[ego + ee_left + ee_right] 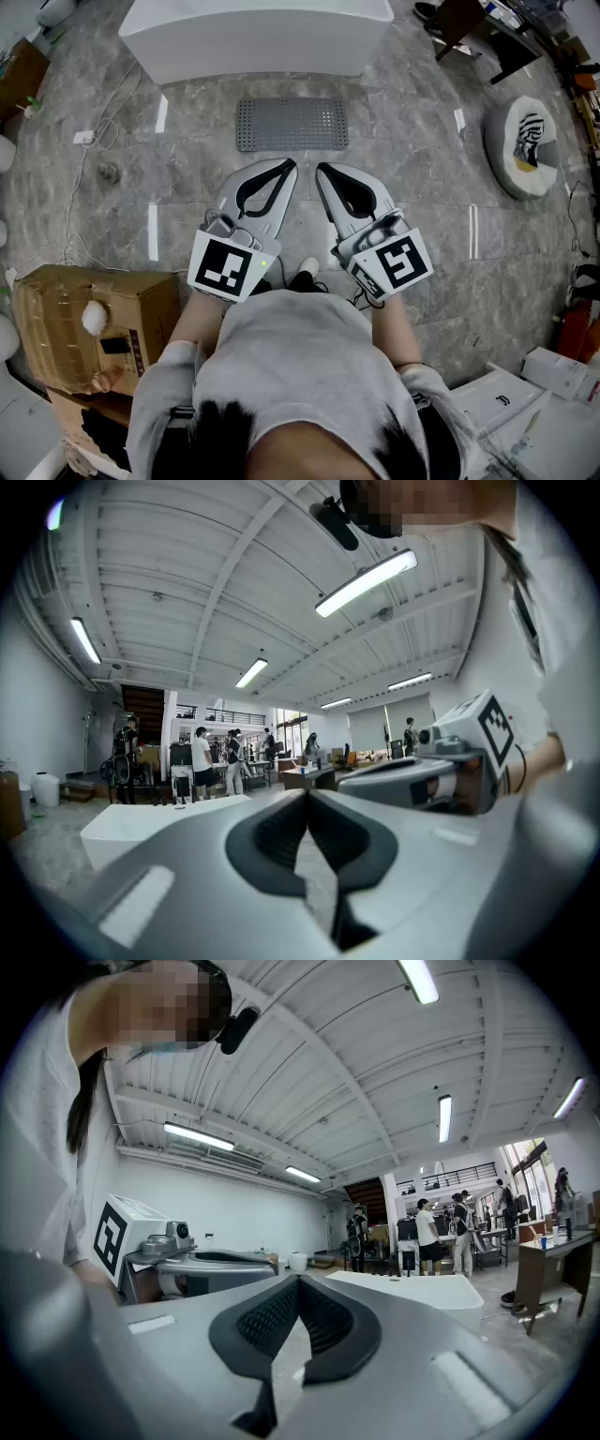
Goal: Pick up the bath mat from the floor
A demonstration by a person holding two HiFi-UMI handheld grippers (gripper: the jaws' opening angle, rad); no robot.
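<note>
A grey perforated bath mat [292,125] lies flat on the marble floor, just in front of a white bathtub [258,37]. My left gripper [292,165] and right gripper [320,169] are held side by side at waist height, tips aimed toward the mat and well above it. Both are shut with nothing between the jaws. In the left gripper view the left gripper [307,793] has its tips meeting, and the right gripper's body [441,766] shows beside it. The right gripper view shows the right gripper [298,1280] closed too, with the tub [412,1293] beyond.
A crumpled cardboard box [89,323] stands at my left. A round white cushion-like object [523,145] lies at the right. White boxes [539,389] sit at lower right. A cable and socket [86,138] trail on the floor at left. Several people [202,758] stand far off.
</note>
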